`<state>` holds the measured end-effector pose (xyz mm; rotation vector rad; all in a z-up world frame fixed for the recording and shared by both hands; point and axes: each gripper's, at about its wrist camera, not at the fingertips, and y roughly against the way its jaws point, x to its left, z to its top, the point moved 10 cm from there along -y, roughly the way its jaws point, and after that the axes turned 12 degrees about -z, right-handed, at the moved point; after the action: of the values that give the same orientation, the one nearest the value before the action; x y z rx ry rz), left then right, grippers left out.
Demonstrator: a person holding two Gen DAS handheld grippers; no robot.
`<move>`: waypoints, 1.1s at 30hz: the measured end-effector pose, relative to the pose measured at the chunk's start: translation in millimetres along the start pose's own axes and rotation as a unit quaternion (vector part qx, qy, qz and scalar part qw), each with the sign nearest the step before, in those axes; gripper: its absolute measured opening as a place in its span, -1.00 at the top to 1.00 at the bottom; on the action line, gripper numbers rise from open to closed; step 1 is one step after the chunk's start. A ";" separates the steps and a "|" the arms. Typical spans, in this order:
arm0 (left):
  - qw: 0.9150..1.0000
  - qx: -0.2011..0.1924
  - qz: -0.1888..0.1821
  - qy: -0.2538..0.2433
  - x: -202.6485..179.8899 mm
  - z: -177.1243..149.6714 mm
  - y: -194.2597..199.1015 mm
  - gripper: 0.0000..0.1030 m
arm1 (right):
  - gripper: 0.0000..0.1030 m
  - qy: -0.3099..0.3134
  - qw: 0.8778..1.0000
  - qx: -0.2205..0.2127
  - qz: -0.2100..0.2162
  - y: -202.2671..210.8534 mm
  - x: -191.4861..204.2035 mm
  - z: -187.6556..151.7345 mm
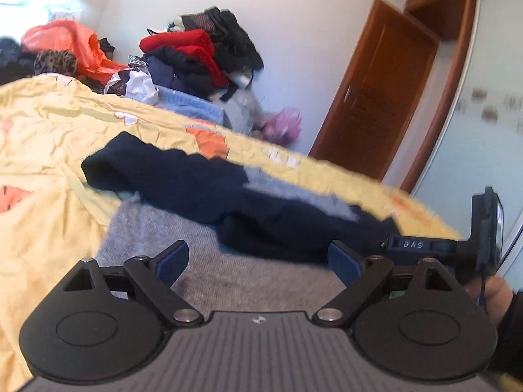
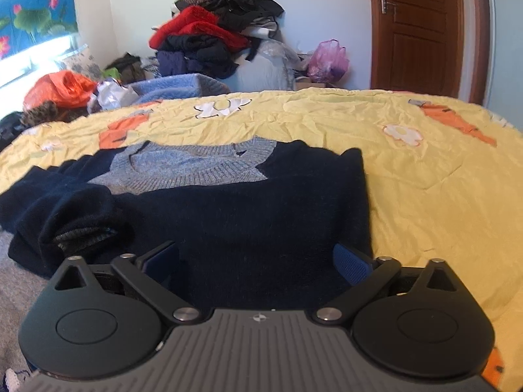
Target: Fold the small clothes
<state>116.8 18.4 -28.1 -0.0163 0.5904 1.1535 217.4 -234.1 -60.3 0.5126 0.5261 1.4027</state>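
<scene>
Navy sweater (image 2: 248, 215) flat on the yellow bedspread (image 2: 425, 176), left sleeve (image 2: 75, 215) already across the chest. Left gripper (image 1: 260, 258) and right gripper (image 2: 256, 261): fingers apart, empty, near hem. Best next: pinch both hem corners evenly, lift low, fold toward the far collar (image 2: 196, 163).

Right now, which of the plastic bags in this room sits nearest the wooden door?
The purple plastic bag, on the floor beside the brown wooden door. The orange plastic bag lies far left by the window.
</scene>
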 end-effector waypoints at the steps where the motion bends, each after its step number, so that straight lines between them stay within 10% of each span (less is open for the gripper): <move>1: 1.000 0.002 0.002 0.003 1.8 -0.4 -1.6 -0.81 | -0.77 -0.023 1.000 -0.003 0.013 9.7 2.7 7.1; 8: 0.999 0.027 0.000 0.046 13.5 -10.4 -10.5 -0.81 | -0.72 -0.185 0.953 0.128 0.202 26.8 67.7 28.8; 17: 0.998 0.025 -0.007 0.065 18.6 -12.7 -10.3 -0.81 | -0.52 -0.154 0.962 0.165 0.151 8.7 107.3 8.2; 23: 0.998 0.025 -0.009 0.065 18.9 -12.5 -10.2 -0.81 | -0.49 -0.313 0.908 0.183 0.208 -1.6 73.2 8.9; 30: 0.998 0.024 -0.009 0.064 18.7 -12.1 -9.6 -0.81 | 0.69 -0.292 0.922 0.166 0.191 -7.8 70.1 5.1; 33: 0.998 0.025 -0.007 0.063 18.1 -11.8 -9.7 -0.81 | 0.69 -0.273 0.931 0.147 0.191 -4.9 70.2 11.5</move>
<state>125.0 26.1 -48.9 -0.0507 0.7286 1.1292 234.9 -165.0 -57.2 1.2589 0.1805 1.4674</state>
